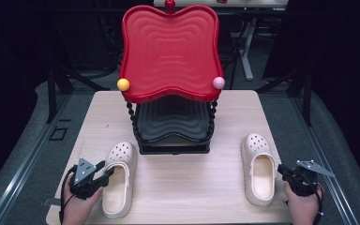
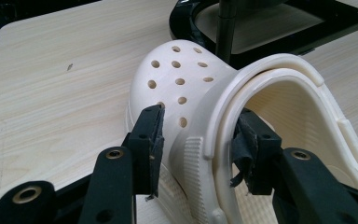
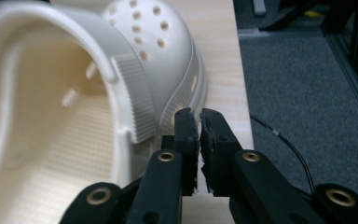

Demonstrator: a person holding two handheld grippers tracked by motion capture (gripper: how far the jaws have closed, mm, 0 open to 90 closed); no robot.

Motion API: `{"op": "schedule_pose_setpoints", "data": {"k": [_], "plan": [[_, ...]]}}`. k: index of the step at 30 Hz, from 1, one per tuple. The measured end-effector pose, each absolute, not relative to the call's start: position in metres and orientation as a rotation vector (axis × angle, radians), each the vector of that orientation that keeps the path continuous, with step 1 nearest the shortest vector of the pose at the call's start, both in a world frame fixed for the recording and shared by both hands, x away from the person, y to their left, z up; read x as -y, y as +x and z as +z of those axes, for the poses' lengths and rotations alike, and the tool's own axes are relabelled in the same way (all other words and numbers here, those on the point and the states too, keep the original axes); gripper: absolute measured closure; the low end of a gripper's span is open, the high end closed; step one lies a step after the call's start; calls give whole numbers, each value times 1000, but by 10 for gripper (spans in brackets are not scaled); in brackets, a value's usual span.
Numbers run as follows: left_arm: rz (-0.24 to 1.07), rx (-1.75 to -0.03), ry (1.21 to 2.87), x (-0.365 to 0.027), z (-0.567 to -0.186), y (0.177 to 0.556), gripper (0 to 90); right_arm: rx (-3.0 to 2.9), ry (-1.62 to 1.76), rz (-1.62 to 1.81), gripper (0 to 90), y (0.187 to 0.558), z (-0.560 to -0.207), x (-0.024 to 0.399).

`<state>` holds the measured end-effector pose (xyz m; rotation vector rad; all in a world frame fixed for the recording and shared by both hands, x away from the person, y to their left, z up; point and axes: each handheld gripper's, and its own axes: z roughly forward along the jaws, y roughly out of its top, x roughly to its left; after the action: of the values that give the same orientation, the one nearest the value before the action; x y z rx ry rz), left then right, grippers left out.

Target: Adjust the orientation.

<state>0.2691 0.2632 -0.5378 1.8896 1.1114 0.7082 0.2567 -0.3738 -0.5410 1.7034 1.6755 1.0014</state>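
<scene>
Two cream perforated clogs lie toes-away on the wooden table (image 1: 187, 187). My left gripper (image 1: 107, 171) is at the left clog (image 1: 122, 154) near its opening. In the left gripper view the gripper (image 2: 198, 126) straddles that clog (image 2: 182, 79): one pad presses its outer side, the other sits inside against the strap and wall. My right gripper (image 1: 281, 168) is just to the right of the right clog (image 1: 258, 173). In the right gripper view its jaws (image 3: 199, 114) stand almost together with nothing between them, beside the clog's (image 3: 158, 37) outer sole edge.
A two-tier rack stands at the table's far middle, with a red wavy tray (image 1: 168, 51) above a black tray (image 1: 171, 122). A yellow ball (image 1: 123, 84) and a pink ball (image 1: 219, 83) cap its posts. Grey carpet (image 3: 307, 84) lies beyond the table's right edge.
</scene>
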Motion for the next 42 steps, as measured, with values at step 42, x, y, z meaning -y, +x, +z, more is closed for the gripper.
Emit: {"op": "schedule_pose_setpoints", "data": {"k": [42], "plan": [[707, -1220, 1827, -264, -536, 254, 530, -1737, 1472, 760, 728, 255, -536, 328]]}}
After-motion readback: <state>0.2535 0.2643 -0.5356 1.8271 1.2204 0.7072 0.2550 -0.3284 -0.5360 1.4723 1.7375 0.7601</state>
